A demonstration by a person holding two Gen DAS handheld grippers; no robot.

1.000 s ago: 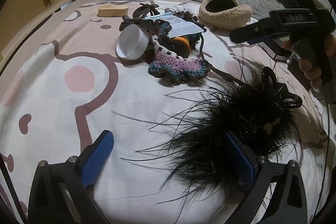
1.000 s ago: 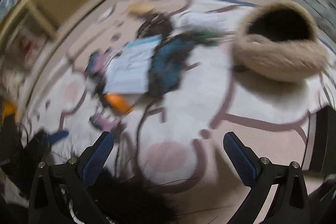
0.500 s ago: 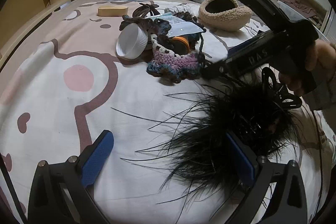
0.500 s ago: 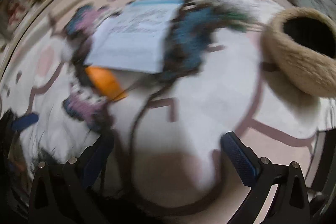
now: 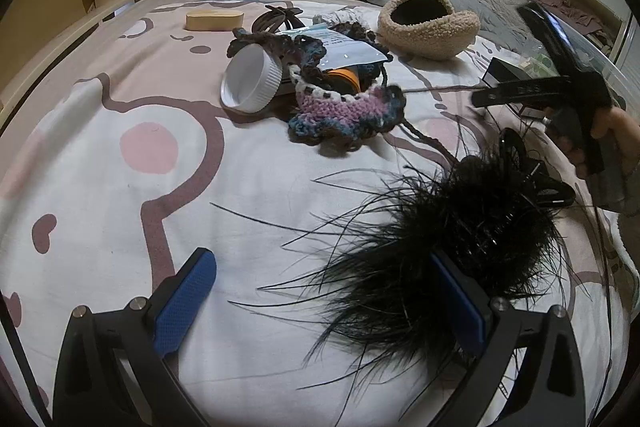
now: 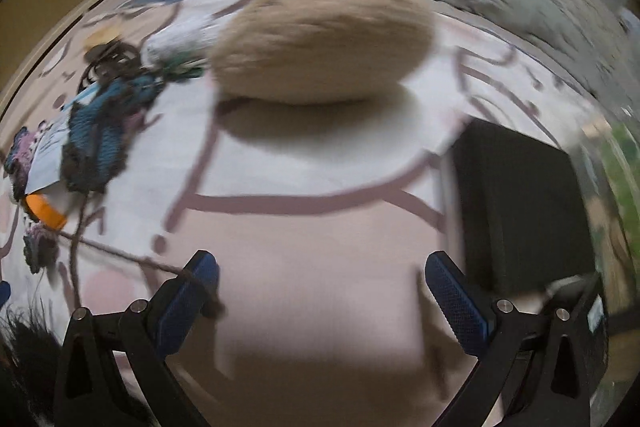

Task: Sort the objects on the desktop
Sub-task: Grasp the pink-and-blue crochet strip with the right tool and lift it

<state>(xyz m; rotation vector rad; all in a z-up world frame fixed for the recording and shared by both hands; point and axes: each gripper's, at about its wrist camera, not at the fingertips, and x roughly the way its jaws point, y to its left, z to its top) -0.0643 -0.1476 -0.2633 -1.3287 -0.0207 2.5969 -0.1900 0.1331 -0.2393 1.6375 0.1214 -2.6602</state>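
While both tongs gape, right tongs snag a yarn strand.

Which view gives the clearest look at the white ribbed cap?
The left wrist view: the white ribbed cap lies sharp and unobstructed, tipped on its side against the crocheted pieces. The right wrist view is motion-blurred and does not show the cap.

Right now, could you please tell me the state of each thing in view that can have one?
Left gripper: open, empty.
Right gripper: open, a cord across its left finger.
White cap: on its side.
Fleece basket: upright, open.
Feather clip: lying on the bed.
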